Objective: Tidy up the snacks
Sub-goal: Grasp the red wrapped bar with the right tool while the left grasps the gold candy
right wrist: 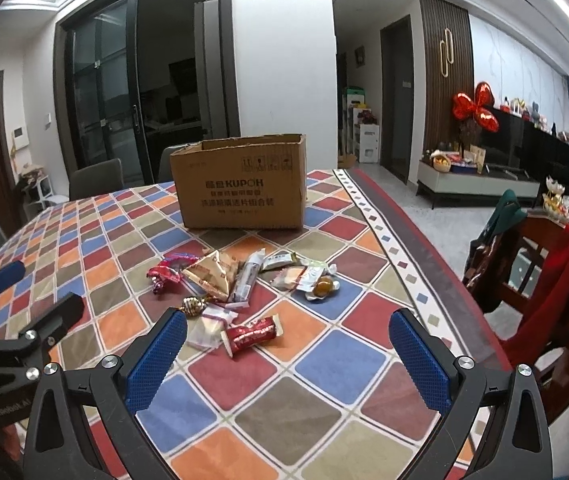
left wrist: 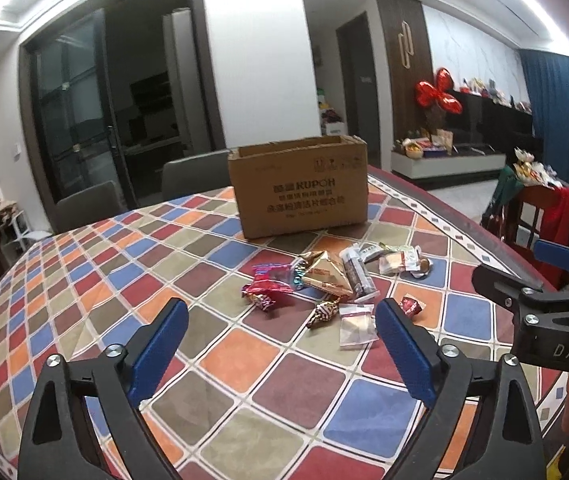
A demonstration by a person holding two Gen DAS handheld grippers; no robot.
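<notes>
Several wrapped snacks lie in a loose pile on the checkered tablecloth: a gold triangular pack (left wrist: 326,276) (right wrist: 212,274), a red candy wrapper (right wrist: 251,333) (left wrist: 411,305), a clear zip bag (left wrist: 357,325) (right wrist: 209,326) and a jelly cup (right wrist: 321,289). An open cardboard box (left wrist: 299,186) (right wrist: 240,182) stands upright behind them. My left gripper (left wrist: 280,344) is open and empty, just short of the pile. My right gripper (right wrist: 288,356) is open and empty, near the red candy. Each gripper shows at the edge of the other's view.
The table's right edge (right wrist: 416,248) runs close to the snacks. A wooden chair draped with red cloth (right wrist: 556,280) stands to the right. Grey chairs (left wrist: 192,174) stand behind the table.
</notes>
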